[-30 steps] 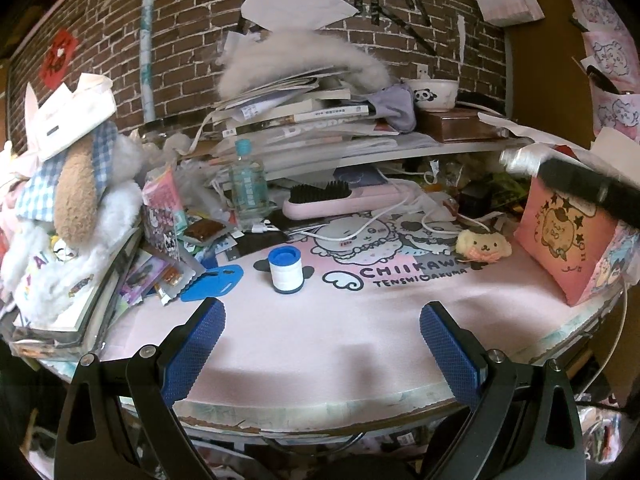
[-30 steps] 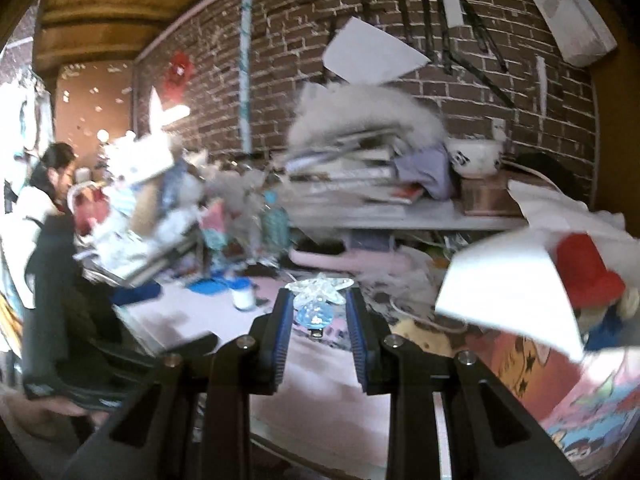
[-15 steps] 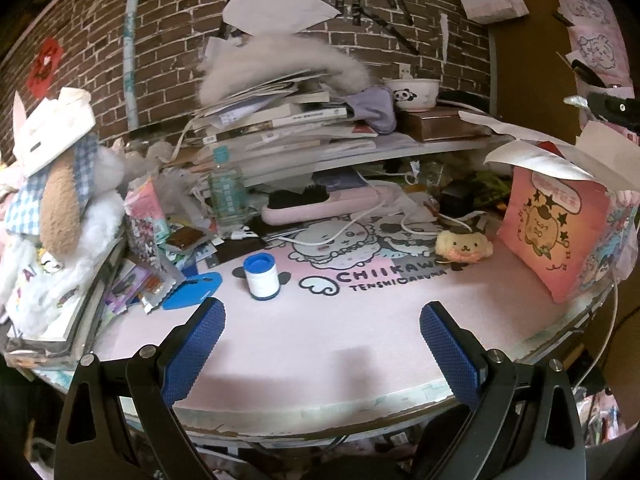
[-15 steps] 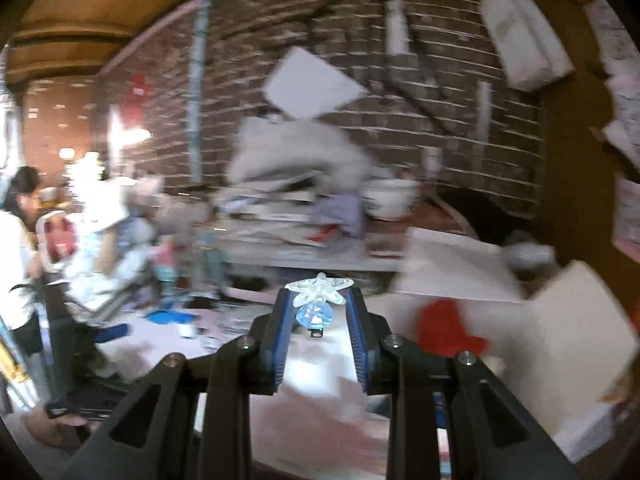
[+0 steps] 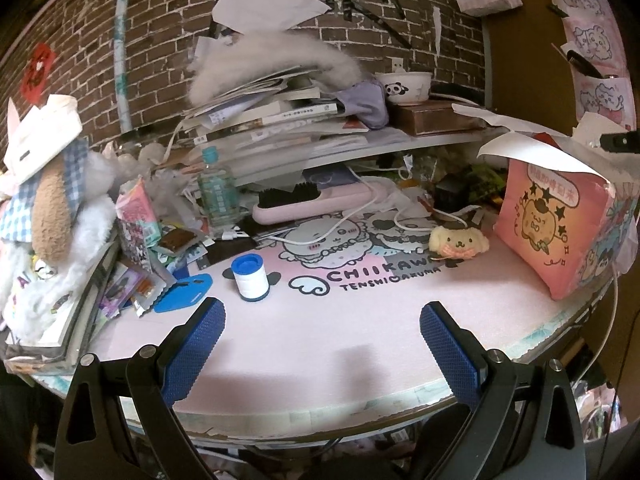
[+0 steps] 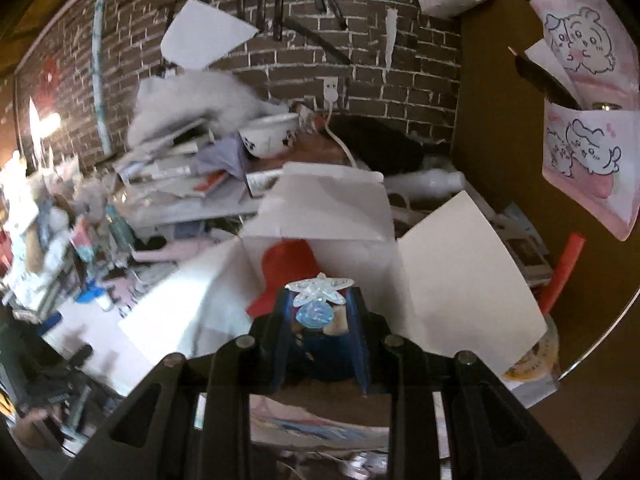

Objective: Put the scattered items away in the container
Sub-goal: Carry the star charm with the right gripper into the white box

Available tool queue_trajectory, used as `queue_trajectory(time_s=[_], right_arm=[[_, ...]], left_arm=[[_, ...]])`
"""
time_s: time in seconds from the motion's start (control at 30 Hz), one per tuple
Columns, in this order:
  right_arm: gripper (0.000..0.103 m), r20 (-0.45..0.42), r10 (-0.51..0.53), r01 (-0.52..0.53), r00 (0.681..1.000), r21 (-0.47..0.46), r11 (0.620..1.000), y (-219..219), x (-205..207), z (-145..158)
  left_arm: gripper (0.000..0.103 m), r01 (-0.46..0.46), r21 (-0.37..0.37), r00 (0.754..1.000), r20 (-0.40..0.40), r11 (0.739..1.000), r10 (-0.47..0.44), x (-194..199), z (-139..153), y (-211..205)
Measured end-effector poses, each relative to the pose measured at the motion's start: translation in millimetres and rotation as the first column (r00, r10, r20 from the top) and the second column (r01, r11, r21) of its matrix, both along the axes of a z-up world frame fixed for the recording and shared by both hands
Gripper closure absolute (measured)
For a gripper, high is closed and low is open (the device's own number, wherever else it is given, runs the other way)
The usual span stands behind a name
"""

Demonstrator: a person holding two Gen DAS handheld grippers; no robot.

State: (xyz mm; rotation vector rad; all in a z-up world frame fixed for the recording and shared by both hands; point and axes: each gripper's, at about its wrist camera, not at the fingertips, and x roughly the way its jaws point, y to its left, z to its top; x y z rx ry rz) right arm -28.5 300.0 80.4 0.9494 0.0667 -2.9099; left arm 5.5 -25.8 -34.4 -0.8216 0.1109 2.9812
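Observation:
My right gripper (image 6: 318, 300) is shut on a clear star-shaped trinket (image 6: 318, 289) with a blue gem, held over the open white flaps of a cardboard box (image 6: 460, 264). A red item (image 6: 286, 268) lies inside the box. In the left wrist view that box (image 5: 556, 220) shows its pink cartoon side at the right of the pink desk mat (image 5: 360, 320). My left gripper (image 5: 320, 326) hangs open above the mat's near edge. A white tape roll with a blue core (image 5: 250, 278), a yellow plush dog (image 5: 458, 242) and a blue tag (image 5: 184, 293) rest on the mat.
Stacked books and a grey fluffy thing (image 5: 276, 68) crowd a shelf at the back, with a panda bowl (image 5: 404, 86). A plastic bottle (image 5: 218, 192), a pink hairbrush (image 5: 316, 200), snack packets and a plush pile (image 5: 52, 216) fill the left side. White cables cross the mat.
The right gripper has swung right and upward with the star trinket, from over the mat to above the open box. The left gripper has stayed put.

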Motion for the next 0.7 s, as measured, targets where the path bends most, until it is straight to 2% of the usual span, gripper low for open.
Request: queue_trajectory(time_s=[0.23,0.57,0.7], right_arm=[[0.079,0.111,0.081,-0.086,0.991,0.043,0.995,-14.1,-12.5,-13.7],[0.079,0.281,0.15,-0.169,0.948,0.044,0.985,-27.7,-35.0,-28.8],[0.079,0.314,0.152,-0.177,0.937,0.051,0.983,-30.3,-40.3,-32.4]], left_arm=[[0.005,0.0,-0.002,1.0,0.0,1.0,0.0,0.3,0.0,0.9],[0.005,-0.002,-0.002,1.0,0.001,1.0,0.002,0.7,-0.2,1.1],[0.005,-0.004,-0.001,1.0,0.001,1.0,0.004,0.6,-0.2,1.1]])
